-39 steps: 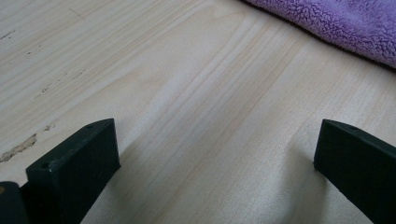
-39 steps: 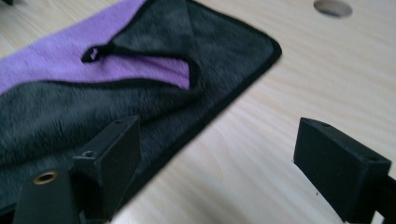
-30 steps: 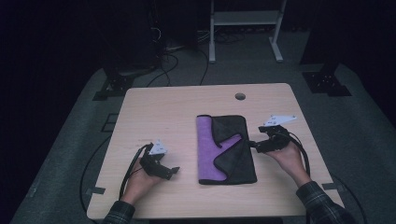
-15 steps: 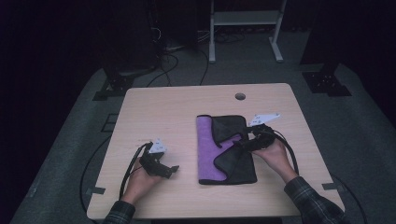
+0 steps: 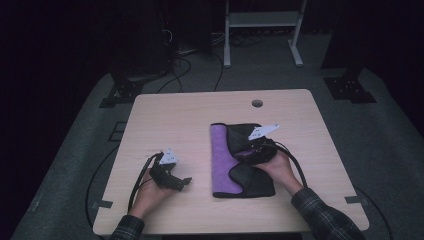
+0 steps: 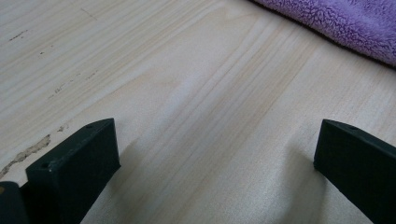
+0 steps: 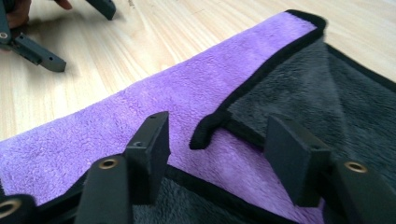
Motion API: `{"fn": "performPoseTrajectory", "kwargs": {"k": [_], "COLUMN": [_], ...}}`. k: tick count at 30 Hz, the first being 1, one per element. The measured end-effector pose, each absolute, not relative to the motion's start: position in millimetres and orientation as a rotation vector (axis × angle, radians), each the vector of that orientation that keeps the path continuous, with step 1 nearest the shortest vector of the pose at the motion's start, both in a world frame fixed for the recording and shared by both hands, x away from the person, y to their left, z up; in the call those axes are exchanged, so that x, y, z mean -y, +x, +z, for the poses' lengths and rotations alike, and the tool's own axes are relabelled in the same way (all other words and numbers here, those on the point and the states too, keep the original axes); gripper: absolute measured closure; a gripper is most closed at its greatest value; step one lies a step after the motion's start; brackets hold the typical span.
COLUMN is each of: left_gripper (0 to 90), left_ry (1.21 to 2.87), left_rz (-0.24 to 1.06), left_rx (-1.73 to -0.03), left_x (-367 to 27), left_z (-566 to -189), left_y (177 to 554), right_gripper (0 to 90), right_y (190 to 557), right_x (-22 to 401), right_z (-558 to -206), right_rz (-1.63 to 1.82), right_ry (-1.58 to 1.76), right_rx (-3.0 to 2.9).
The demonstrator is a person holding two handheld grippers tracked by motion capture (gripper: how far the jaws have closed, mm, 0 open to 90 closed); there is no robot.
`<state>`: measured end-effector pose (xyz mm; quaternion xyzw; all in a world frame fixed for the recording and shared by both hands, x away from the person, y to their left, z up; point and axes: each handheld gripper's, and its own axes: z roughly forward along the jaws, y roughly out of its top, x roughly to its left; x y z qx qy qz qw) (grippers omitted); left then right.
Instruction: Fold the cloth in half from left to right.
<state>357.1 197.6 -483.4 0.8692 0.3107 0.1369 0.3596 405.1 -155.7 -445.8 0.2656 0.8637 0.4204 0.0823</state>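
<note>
Right gripper view: jaws half-spread, just closing around upturned black-edged corner [image 7: 205,133] of purple-and-grey fleece towel [image 7: 154,112], ready to pinch; left gripper [image 5: 175,181] parked spread wide at nine o'clock.

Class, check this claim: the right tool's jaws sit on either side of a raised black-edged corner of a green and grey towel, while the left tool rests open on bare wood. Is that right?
One detail is wrong: the towel is purple and grey, not green, as the right gripper view shows. The rest holds: the right tool, its jaws just closing, brackets the raised corner without pressing it, and the left tool stands open over the bare table.
</note>
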Motion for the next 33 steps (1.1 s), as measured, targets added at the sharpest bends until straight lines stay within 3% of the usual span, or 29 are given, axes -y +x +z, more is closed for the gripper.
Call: {"fn": "performPoseTrajectory", "kwargs": {"k": [9,13,15,33], "left_gripper": [0.0,0.0,0.0,0.0], "left_ry": [2.241,2.241,2.241,2.24], "left_rz": [0.353,0.353,0.353,0.354], "left_rx": [-0.801,-0.801,-0.801,-0.8], "left_x": [-197.5,-197.5,-197.5,-197.5], "left_z": [-483.4,-483.4,-483.4,-483.5], "left_y": [357.1,357.1,357.1,357.2], "right_gripper": [57.6,79.0,85.1,86.7], "right_y": [407.9,409.0,409.3,427.0], "right_x": [142.3,139.3,138.7,149.9], "right_z": [-457.1,-461.2,-461.7,-438.6], "right_rz": [1.192,1.142,1.134,1.196], "right_ry": [0.76,0.733,0.714,0.764], "right_rx": [-2.618,-2.61,-2.591,-2.46]}}
